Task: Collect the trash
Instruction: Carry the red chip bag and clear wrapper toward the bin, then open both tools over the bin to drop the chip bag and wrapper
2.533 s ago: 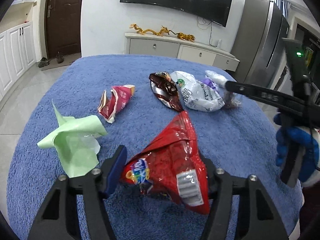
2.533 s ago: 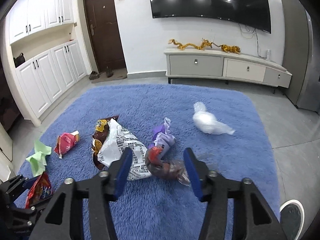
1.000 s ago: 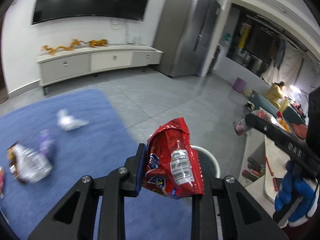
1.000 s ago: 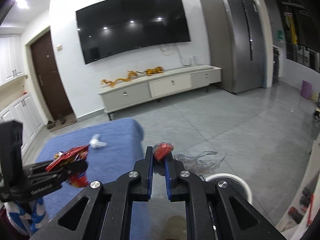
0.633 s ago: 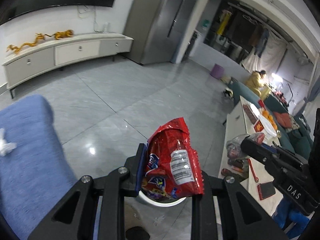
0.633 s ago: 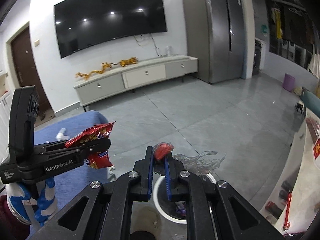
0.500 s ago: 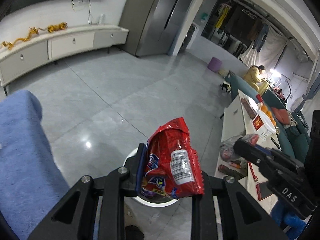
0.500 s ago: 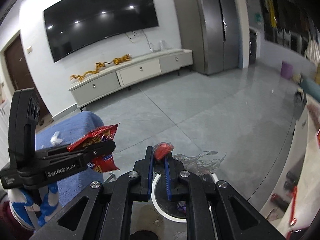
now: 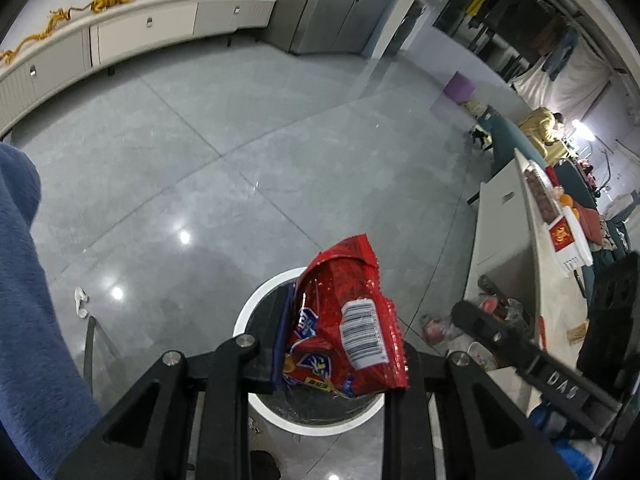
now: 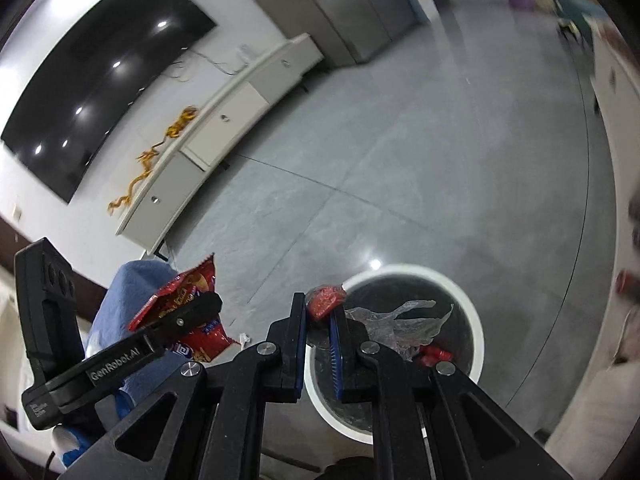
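Observation:
My left gripper (image 9: 340, 344) is shut on a red snack bag (image 9: 352, 320) with a barcode, held above a white-rimmed round trash bin (image 9: 256, 300) on the grey floor. My right gripper (image 10: 318, 326) is shut on a clear plastic wrapper with a red lump (image 10: 324, 298); the wrapper's clear tail (image 10: 400, 320) hangs over the same bin (image 10: 464, 304). The left gripper with its red bag (image 10: 188, 312) shows to the left in the right wrist view. The right gripper (image 9: 472, 316) shows at the right in the left wrist view.
The blue rug (image 9: 28, 300) lies at the left edge. A white scrap (image 9: 81, 301) lies on the grey tile floor (image 9: 240, 140). A long white TV cabinet (image 9: 120, 28) stands along the far wall. A white counter (image 9: 532, 216) with clutter stands at right.
Both grippers have swung away from the rug and tilted down over the trash bin, which now lies right below them. Both stay shut on their trash.

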`<state>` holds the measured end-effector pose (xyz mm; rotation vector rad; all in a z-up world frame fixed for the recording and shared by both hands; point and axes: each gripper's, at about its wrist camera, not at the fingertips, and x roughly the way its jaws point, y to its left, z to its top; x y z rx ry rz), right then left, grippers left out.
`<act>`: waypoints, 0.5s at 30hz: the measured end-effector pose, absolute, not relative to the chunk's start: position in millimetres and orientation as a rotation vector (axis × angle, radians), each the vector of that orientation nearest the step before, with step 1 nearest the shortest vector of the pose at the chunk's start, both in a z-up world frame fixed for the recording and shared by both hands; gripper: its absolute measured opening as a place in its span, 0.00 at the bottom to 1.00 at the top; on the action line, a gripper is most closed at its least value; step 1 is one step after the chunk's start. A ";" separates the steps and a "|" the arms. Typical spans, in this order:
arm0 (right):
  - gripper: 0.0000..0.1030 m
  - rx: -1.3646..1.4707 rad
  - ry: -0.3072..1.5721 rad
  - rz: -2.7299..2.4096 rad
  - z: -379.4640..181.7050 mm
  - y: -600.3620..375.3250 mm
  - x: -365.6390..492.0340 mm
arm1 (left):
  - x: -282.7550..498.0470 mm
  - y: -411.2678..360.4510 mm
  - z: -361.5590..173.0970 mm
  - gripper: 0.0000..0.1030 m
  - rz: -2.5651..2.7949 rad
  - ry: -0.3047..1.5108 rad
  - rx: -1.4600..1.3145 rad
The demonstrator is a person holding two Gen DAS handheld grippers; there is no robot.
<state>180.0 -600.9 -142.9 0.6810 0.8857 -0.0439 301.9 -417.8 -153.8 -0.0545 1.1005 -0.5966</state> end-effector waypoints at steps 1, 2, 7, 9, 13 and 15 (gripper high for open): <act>0.10 0.700 0.898 -0.045 -150.2 -604.8 181.5 | 306.1 -421.1 -159.7 0.22 -0.592 1.117 -0.050; 0.10 0.723 0.912 -0.047 -158.9 -608.0 184.2 | 309.0 -424.4 -164.7 0.22 -0.592 1.132 -0.048; 0.12 0.808 0.950 -0.074 -190.4 -617.5 191.2 | 318.6 -438.1 -187.1 0.25 -0.580 1.179 -0.048; 0.12 0.839 0.950 -0.081 -200.2 -624.0 188.1 | 322.4 -442.6 -197.7 0.25 -0.584 1.201 -0.054; 0.13 0.860 0.961 -0.090 -216.8 -626.4 185.6 | 322.8 -449.3 -212.1 0.33 -0.586 1.219 -0.032; 0.20 0.863 0.977 -0.098 -225.1 -625.1 186.0 | 324.3 -451.7 -219.2 0.37 -0.597 1.244 -0.037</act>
